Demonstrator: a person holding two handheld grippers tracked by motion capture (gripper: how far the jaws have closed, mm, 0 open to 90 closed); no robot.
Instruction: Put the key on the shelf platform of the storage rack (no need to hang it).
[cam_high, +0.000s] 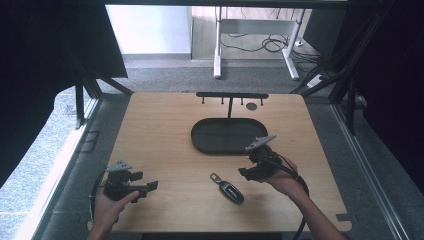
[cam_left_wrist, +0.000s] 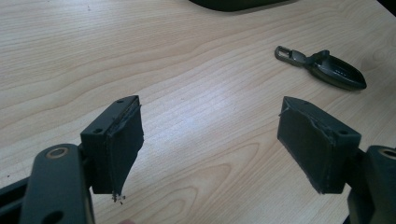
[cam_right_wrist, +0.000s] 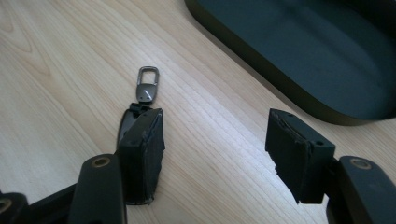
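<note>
Key fob (cam_high: 230, 191) lies flat on the table (cam_high: 165, 135), near the front edge and a little right of the middle, its metal clip (cam_high: 215, 177) pointing back and to the left. Everything here is placed from the fob.

To its left, well apart, the left gripper (cam_high: 150, 186) rests low over the wood in the person's left hand (cam_high: 111, 206). In the left gripper view its jaws stand spread wide with bare wood between them, and the fob (cam_left_wrist: 337, 71) lies ahead and to the right, its clip (cam_left_wrist: 286, 54) toward the middle; nothing lies between that gripper and the fob.

Just to the fob's right and slightly behind it, the right gripper (cam_high: 243, 172) is held in the right hand (cam_high: 285, 180), a cable (cam_high: 300, 200) trailing back along the forearm. In the right gripper view its jaws are part-way apart and pinch nothing; the fob (cam_right_wrist: 128, 122) lies beyond the left jaw, which hides most of it, with only the clip (cam_right_wrist: 147, 84) showing clear.

Behind the fob sits the dark oval tray (cam_high: 229, 136), close behind the right gripper. Farther back, at the table's far edge, stands a black hook rack (cam_high: 231, 95) on a thin post rising from the tray. A small dark disc (cam_high: 251, 106) lies just right of the post.
</note>
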